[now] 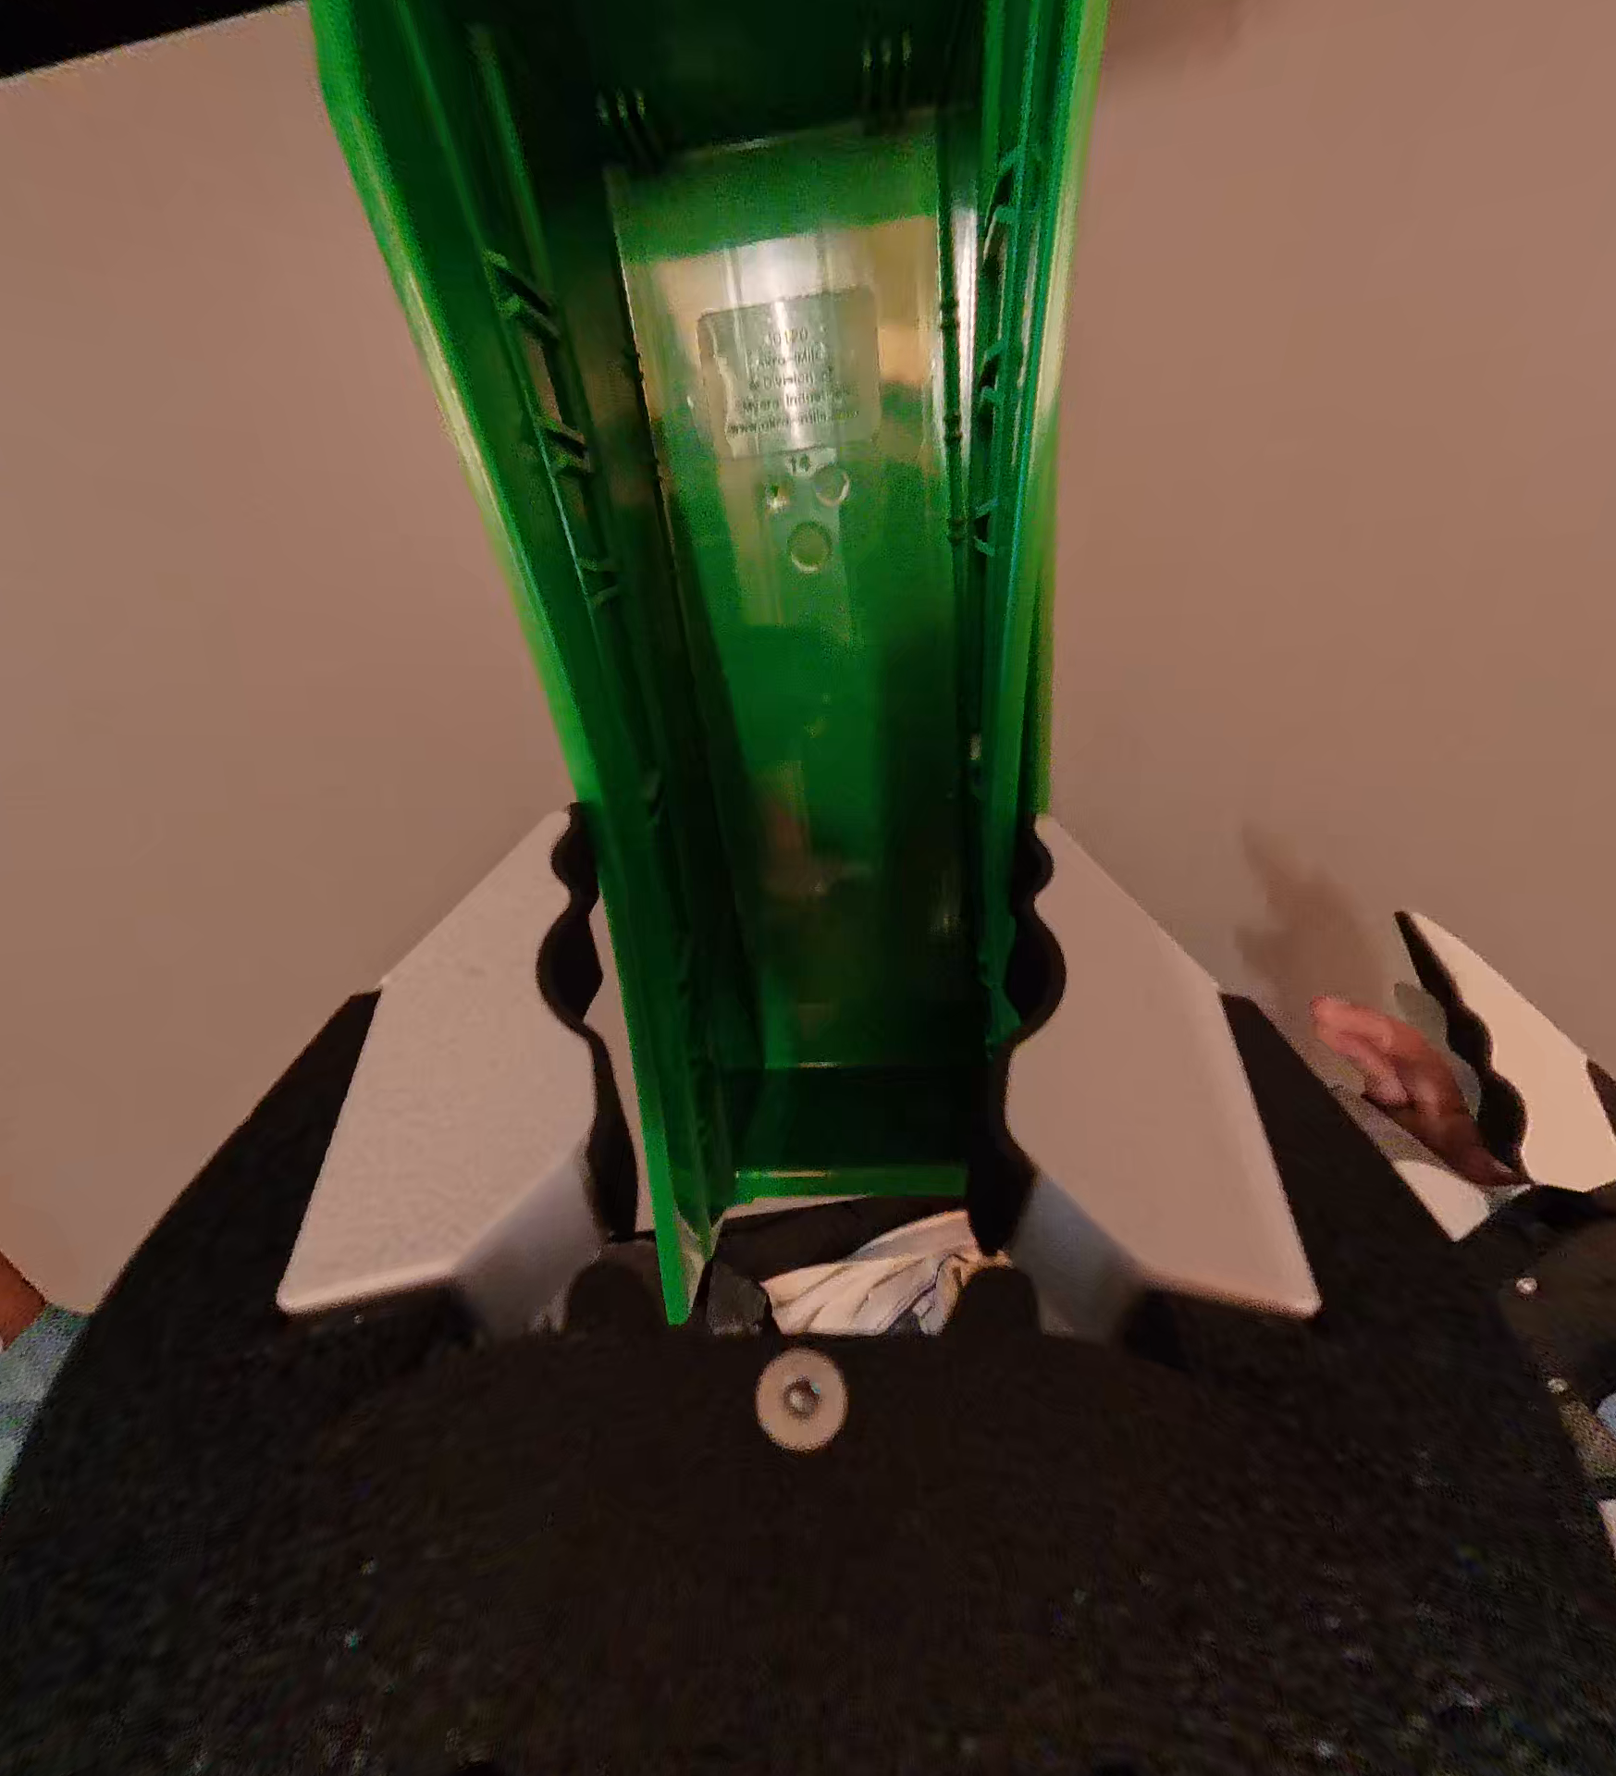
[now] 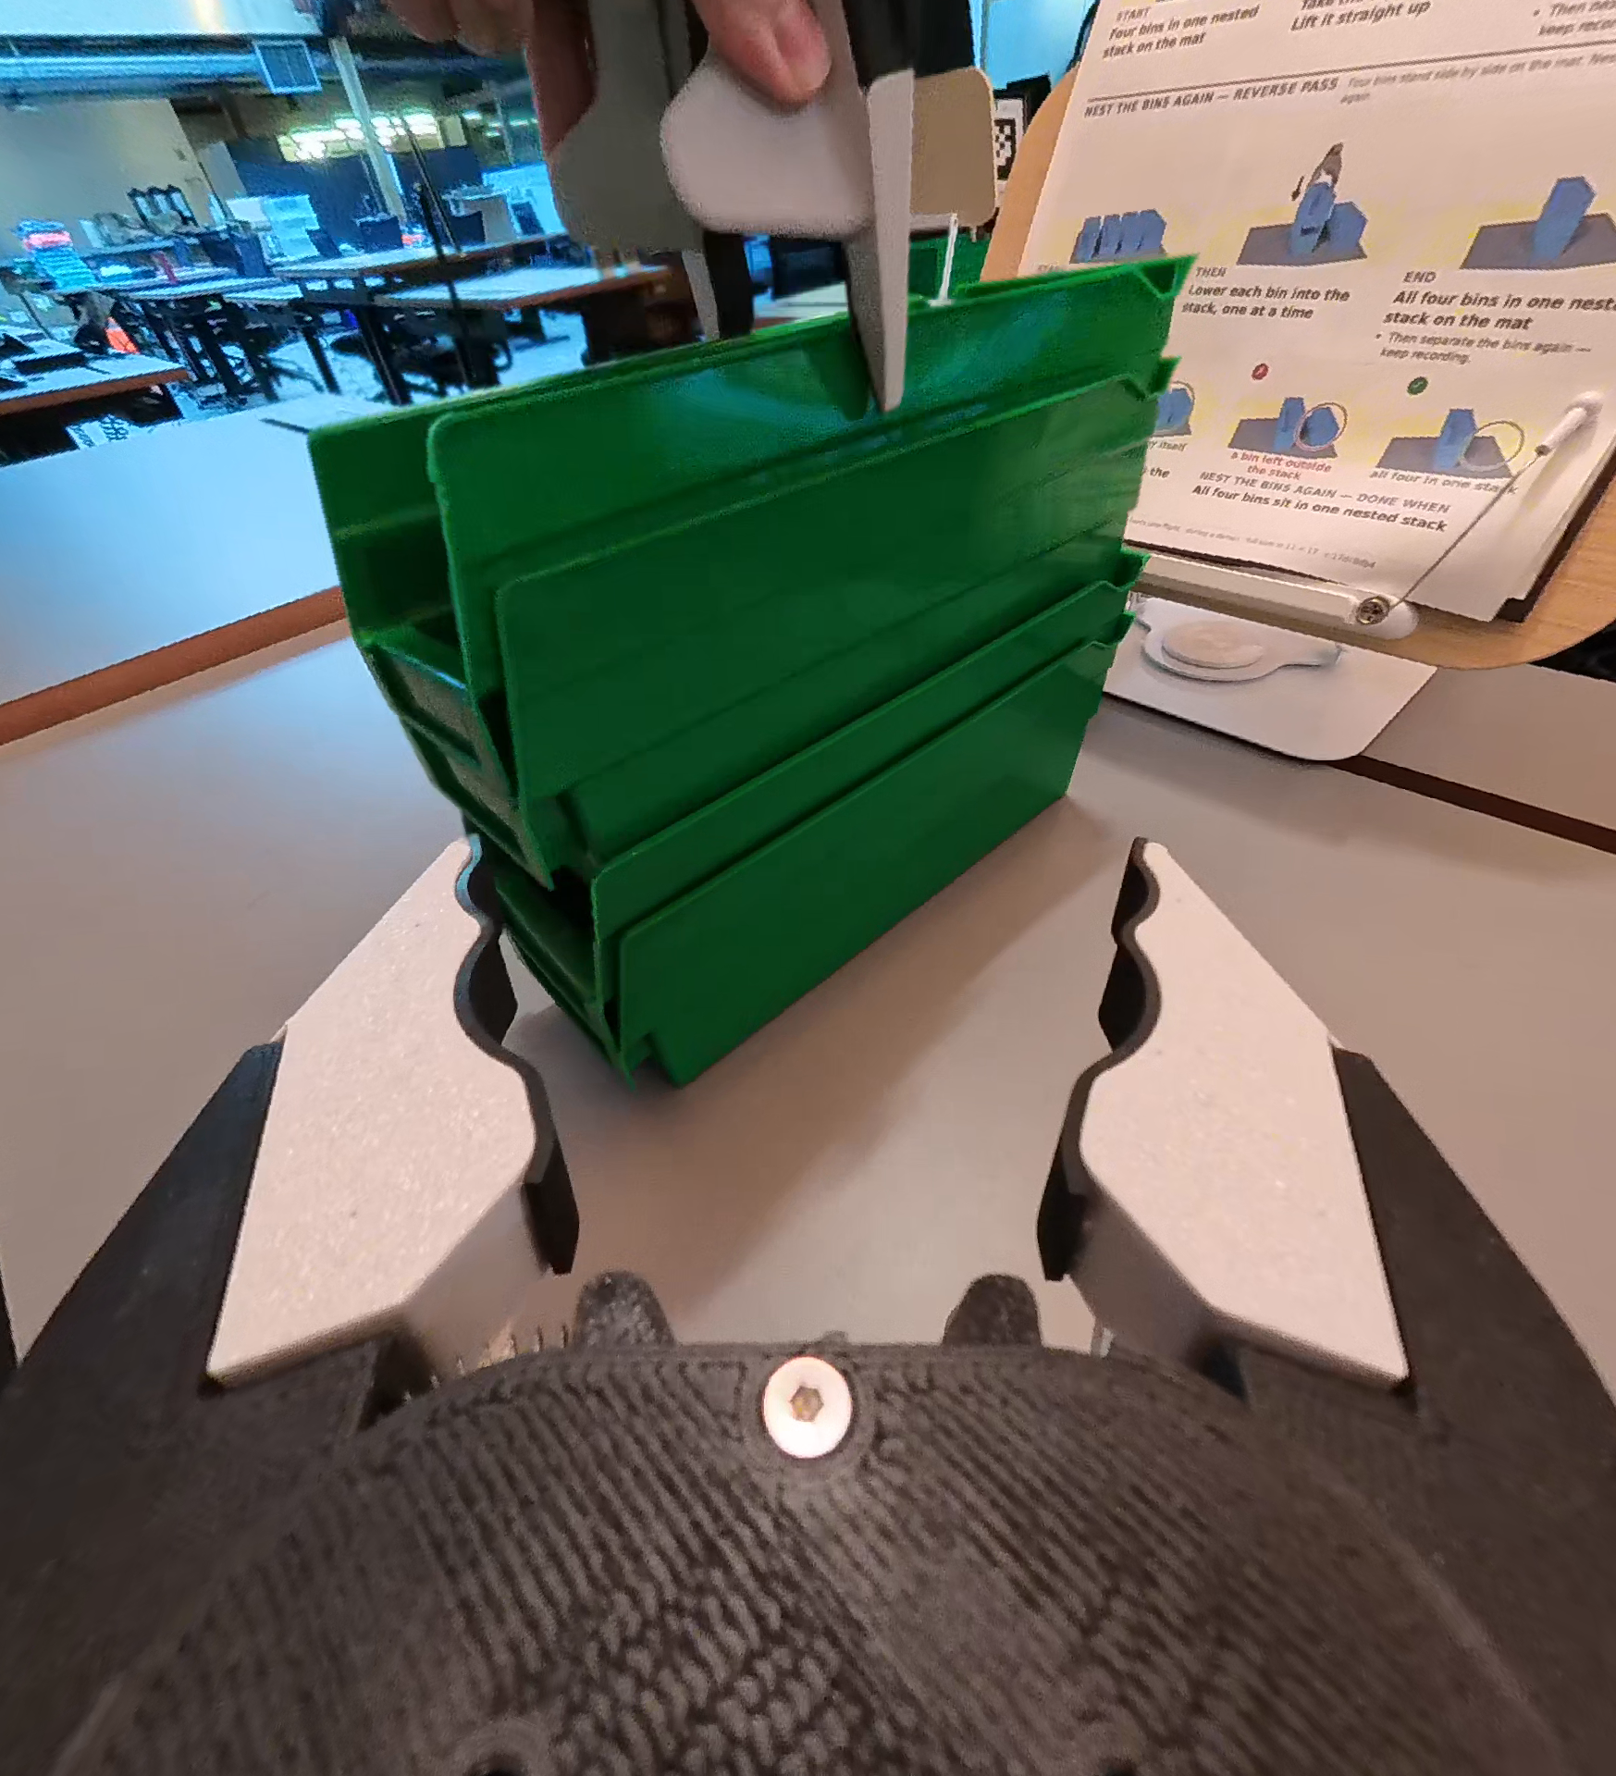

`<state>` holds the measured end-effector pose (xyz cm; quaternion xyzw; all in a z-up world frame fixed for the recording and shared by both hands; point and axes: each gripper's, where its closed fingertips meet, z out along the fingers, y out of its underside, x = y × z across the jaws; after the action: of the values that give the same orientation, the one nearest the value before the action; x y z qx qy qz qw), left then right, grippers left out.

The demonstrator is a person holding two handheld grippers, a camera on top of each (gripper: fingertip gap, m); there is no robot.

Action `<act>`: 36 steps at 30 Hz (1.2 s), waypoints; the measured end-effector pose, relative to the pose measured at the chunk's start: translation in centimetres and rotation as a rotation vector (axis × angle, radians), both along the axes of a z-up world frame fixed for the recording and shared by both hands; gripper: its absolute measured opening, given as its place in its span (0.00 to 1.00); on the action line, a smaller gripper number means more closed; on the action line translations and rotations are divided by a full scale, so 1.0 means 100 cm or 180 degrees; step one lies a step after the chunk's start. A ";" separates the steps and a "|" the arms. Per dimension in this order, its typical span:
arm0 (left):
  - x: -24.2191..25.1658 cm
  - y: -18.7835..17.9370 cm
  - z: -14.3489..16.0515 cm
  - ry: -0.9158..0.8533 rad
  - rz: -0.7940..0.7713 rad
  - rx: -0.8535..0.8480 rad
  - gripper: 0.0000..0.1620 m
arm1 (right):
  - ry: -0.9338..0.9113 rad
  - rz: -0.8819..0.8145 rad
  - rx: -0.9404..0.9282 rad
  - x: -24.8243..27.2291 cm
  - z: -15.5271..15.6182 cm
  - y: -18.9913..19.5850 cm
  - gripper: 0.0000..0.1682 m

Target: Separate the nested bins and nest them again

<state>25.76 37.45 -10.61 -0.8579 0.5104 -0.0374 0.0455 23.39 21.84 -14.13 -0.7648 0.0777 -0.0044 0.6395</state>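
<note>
A stack of several nested green bins (image 2: 842,913) stands on the grey table (image 2: 160,865). My left gripper (image 1: 804,836) comes down from above and is shut across the top green bin (image 1: 784,673), one finger on each long wall; I look straight down into it. In the right wrist view the left gripper (image 2: 784,192) shows above the stack, its fingertip (image 2: 885,375) against the top bin (image 2: 784,461), which looks slightly raised and tilted. My right gripper (image 2: 808,865) is open and empty, low in front of the stack's base. It also shows in the left wrist view (image 1: 1505,1057).
An instruction sheet on a wooden stand (image 2: 1361,288) with a white base (image 2: 1265,711) stands just right of the stack. The table's brown edge (image 2: 112,682) runs at the left. A person's finger (image 1: 1390,1067) shows by the right gripper. Other tables stand far behind.
</note>
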 end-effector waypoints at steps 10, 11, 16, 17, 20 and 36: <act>0.001 -0.002 -0.010 -0.0002 -0.0032 0.0070 0.58 | -0.0016 0.0004 -0.0012 -0.001 0.000 -0.001 0.74; 0.000 -0.003 -0.017 0.0046 -0.0035 0.0063 0.59 | -0.0016 0.0003 -0.0016 0.000 0.000 -0.001 0.74; -0.001 -0.008 -0.037 0.0151 -0.0082 0.0184 0.66 | -0.0014 -0.0001 -0.0022 0.001 0.000 -0.002 0.74; -0.003 -0.009 -0.039 0.0200 -0.0120 0.0210 0.67 | -0.0014 -0.0002 -0.0020 0.001 0.000 -0.003 0.74; -0.004 -0.008 -0.040 0.0193 -0.0181 0.0310 0.69 | -0.0017 -0.0017 -0.0003 0.003 0.001 -0.004 0.74; -0.019 -0.013 -0.051 0.0441 -0.0285 0.0140 0.60 | -0.0033 0.0021 -0.0035 -0.003 0.000 -0.002 0.74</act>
<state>23.82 36.17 -15.75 -0.8336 0.5508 0.0313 0.0272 23.11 21.69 -14.12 -0.7686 0.0719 -0.0066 0.6357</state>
